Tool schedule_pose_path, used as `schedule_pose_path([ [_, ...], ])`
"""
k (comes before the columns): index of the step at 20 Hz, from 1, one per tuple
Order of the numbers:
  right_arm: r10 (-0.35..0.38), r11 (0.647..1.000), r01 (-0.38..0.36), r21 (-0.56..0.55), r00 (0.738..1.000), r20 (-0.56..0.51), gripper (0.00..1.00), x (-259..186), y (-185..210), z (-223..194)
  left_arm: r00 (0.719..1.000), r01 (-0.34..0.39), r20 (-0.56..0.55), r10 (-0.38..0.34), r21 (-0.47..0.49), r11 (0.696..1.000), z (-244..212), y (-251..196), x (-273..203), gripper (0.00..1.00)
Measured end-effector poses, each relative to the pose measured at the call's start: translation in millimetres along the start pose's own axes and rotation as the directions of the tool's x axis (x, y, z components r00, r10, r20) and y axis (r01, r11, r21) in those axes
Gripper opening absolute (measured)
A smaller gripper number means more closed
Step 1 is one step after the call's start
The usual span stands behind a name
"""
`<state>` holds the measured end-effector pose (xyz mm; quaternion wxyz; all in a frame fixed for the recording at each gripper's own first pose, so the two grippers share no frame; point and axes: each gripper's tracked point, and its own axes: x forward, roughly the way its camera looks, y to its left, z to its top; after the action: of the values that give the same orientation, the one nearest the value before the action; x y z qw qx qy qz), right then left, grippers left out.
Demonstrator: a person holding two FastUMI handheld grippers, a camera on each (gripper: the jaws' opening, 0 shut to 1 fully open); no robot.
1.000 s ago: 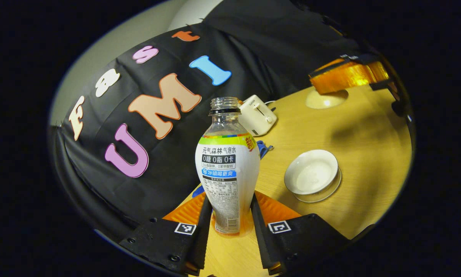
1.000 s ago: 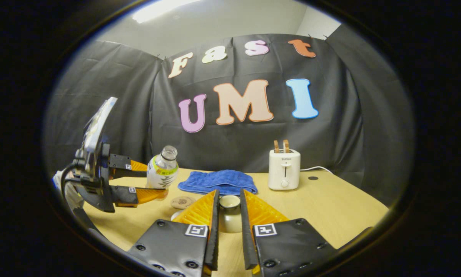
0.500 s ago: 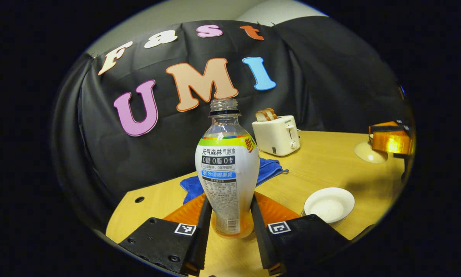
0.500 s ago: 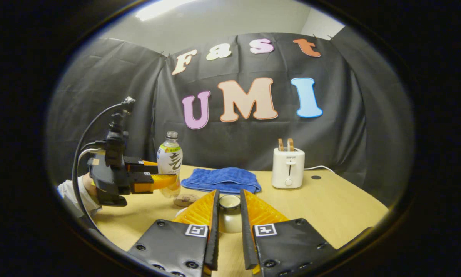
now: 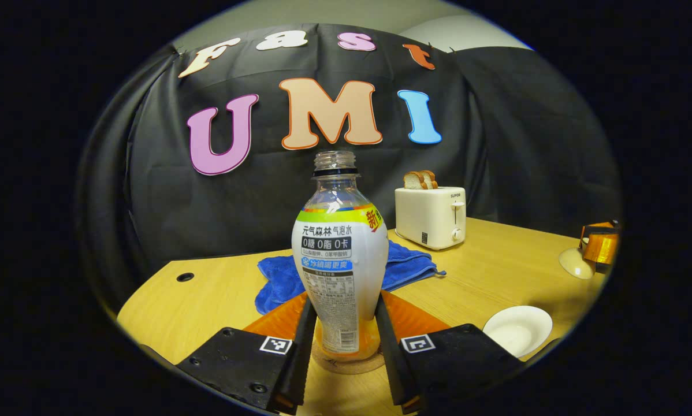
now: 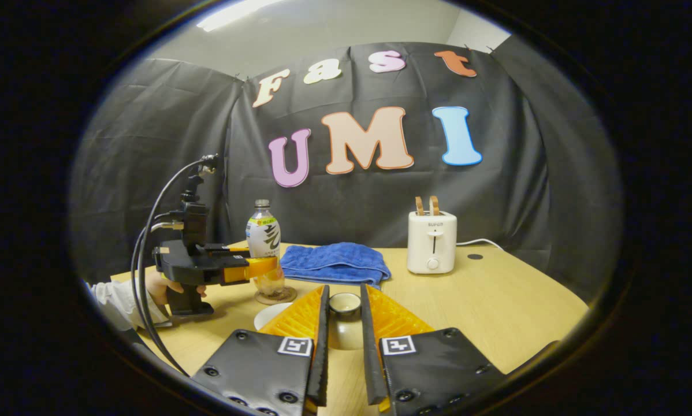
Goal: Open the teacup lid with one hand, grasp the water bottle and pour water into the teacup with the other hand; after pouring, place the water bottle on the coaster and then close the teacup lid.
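Note:
A clear, uncapped water bottle with a white label stands upright on the round cork coaster. My left gripper is shut on the bottle's lower body. In the right gripper view the same bottle sits on the coaster, with the left gripper around it. My right gripper is shut on the cream teacup lid and holds it above the table. The open white teacup stands to the right of the bottle. Beyond it the lid hangs from the right gripper.
A white toaster with bread slices stands at the back of the wooden table. A blue towel lies behind the bottle. A person's hand holds the left gripper's handle, with cables looping above it. A small cable hole is at the back left.
The bottle swung from tilted back to upright, moved left away from the teacup and came down onto the coaster. The right gripper kept the lid held and barely moved.

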<state>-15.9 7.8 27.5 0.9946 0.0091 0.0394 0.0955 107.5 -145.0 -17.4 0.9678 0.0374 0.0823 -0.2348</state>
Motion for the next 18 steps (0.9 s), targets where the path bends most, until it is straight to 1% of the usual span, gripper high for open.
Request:
schedule_pose_path([
  [5, 0.000, 1.000, 0.000, 0.017, 1.000, -0.009, 0.29, 4.0, -2.9, -4.5, 1.000, -0.007, -0.006, 0.007, -0.012, 1.000, -3.8, 0.1, 3.8, 0.53],
  [9, 0.014, 1.000, -0.014, 0.020, 1.000, -0.015, 0.30, 5.3, 4.9, -7.5, 1.000, -0.011, -0.001, 0.011, -0.022, 1.000, -5.3, 0.6, 1.5, 0.62],
  [14, 0.024, 1.000, -0.023, 0.014, 1.000, -0.012, 0.31, 4.0, 11.8, -6.7, 1.000, -0.008, -0.021, 0.007, -0.037, 0.999, -12.1, -0.2, -1.2, 0.65],
  [16, 0.029, 0.999, -0.029, 0.013, 1.000, -0.008, 0.30, 4.9, 15.2, -4.9, 1.000, -0.012, -0.017, 0.011, -0.040, 0.999, -10.6, -0.7, -3.4, 0.71],
  [17, 0.033, 0.999, -0.033, 0.012, 0.999, -0.006, 0.29, 5.1, 17.3, -4.9, 1.000, -0.018, -0.007, 0.017, -0.039, 0.999, -7.9, 1.4, -6.2, 0.78],
  [18, 0.040, 0.999, -0.040, 0.011, 0.999, 0.002, 0.29, 6.2, 19.3, -3.0, 1.000, -0.024, 0.006, 0.024, -0.041, 0.999, -4.6, 2.5, -10.4, 0.82],
])
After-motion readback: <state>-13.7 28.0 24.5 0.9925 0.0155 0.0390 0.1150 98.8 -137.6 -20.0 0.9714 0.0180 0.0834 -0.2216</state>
